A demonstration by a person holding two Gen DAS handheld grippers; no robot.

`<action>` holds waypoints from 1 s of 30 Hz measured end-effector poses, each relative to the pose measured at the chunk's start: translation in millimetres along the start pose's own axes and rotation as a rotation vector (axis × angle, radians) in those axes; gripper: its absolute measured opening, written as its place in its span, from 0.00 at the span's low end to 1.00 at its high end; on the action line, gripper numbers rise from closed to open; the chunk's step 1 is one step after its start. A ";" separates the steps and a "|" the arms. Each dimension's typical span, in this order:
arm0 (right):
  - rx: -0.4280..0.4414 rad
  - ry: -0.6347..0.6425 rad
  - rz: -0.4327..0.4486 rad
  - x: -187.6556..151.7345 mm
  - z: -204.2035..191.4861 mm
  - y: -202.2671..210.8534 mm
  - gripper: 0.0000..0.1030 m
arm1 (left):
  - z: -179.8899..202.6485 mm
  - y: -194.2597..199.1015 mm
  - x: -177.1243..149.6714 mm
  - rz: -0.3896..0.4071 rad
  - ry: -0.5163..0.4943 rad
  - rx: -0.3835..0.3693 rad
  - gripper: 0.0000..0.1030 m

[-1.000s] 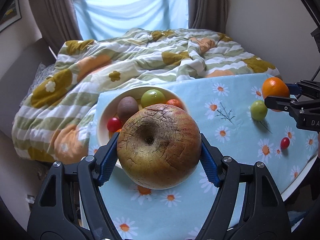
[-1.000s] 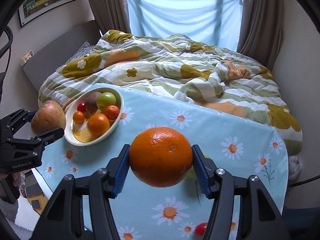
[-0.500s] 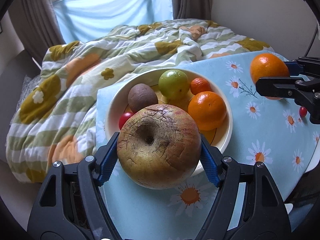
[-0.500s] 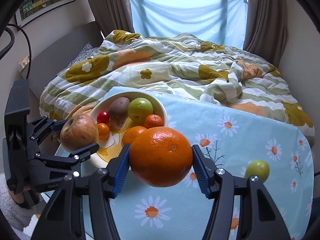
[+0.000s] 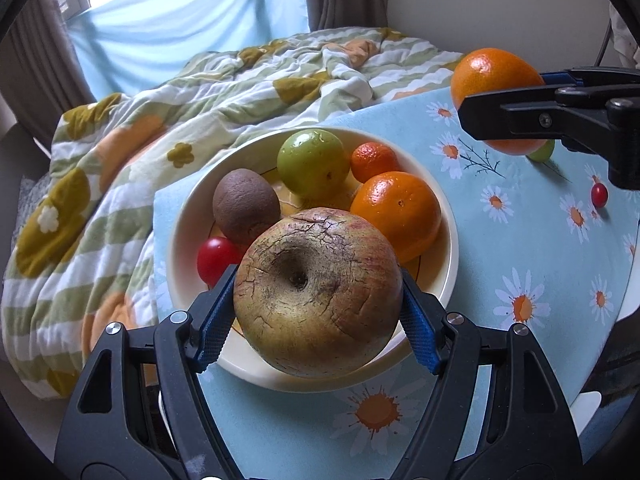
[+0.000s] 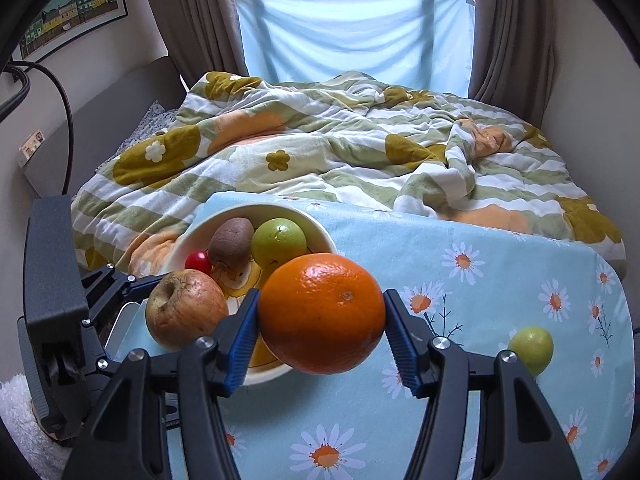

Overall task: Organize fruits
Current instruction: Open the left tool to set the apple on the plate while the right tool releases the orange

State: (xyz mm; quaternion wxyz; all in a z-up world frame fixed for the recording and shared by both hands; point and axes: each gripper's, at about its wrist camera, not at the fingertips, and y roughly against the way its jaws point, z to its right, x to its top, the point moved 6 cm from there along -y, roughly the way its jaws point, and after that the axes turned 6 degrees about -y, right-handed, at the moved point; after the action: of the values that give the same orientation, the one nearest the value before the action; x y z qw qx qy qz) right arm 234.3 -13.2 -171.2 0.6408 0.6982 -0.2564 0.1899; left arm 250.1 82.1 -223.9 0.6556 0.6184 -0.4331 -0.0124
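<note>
The left gripper (image 5: 318, 300) is clamped on a cracked, russet apple (image 5: 318, 294), its blue pads pressing the fruit's two sides, and holds it over the near rim of the cream bowl (image 5: 180, 236). The right gripper (image 6: 322, 314) grasps a large orange (image 6: 322, 312) the same way, just beside the bowl's right edge and above the blue daisy tablecloth (image 6: 460, 280). The left wrist view looks straight into the bowl and shows everything in it: a brown kiwi (image 5: 245, 206), a green apple (image 5: 313, 164), a small mandarin (image 5: 374, 162), a second orange (image 5: 396, 216) and a cherry tomato (image 5: 216, 256). From the right wrist view the held orange hides the mandarin and the second orange, so only the kiwi, the green apple and the tomato show. That view, in turn, shows clearly a small green fruit (image 6: 531, 345) lying alone on the cloth to the right, which the left view shows only as a sliver behind the right gripper. A loose red cherry tomato (image 5: 599, 195) on the cloth appears in the left view alone. A rumpled flowered quilt (image 6: 320, 160) lies past the table.
</note>
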 end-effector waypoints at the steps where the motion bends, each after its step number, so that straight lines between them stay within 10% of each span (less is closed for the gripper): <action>1: 0.000 0.000 0.000 0.1 0.3 -0.2 0.54 | 1.8 -0.7 -1.3 -0.006 0.002 -0.011 0.78; 4: 0.001 0.002 -0.001 1.4 1.1 -0.6 0.54 | 3.7 5.4 0.9 0.005 -0.014 0.017 1.00; 30: 0.157 0.157 -0.071 17.0 -51.0 -40.2 0.54 | -39.4 45.7 -43.1 -0.062 0.225 0.122 1.00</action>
State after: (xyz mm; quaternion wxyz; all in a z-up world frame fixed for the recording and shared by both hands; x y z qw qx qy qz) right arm 275.3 37.3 -187.7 0.6087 0.7379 -0.1646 0.2408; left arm 222.4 148.1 -204.7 0.6605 0.6678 -0.3374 0.0630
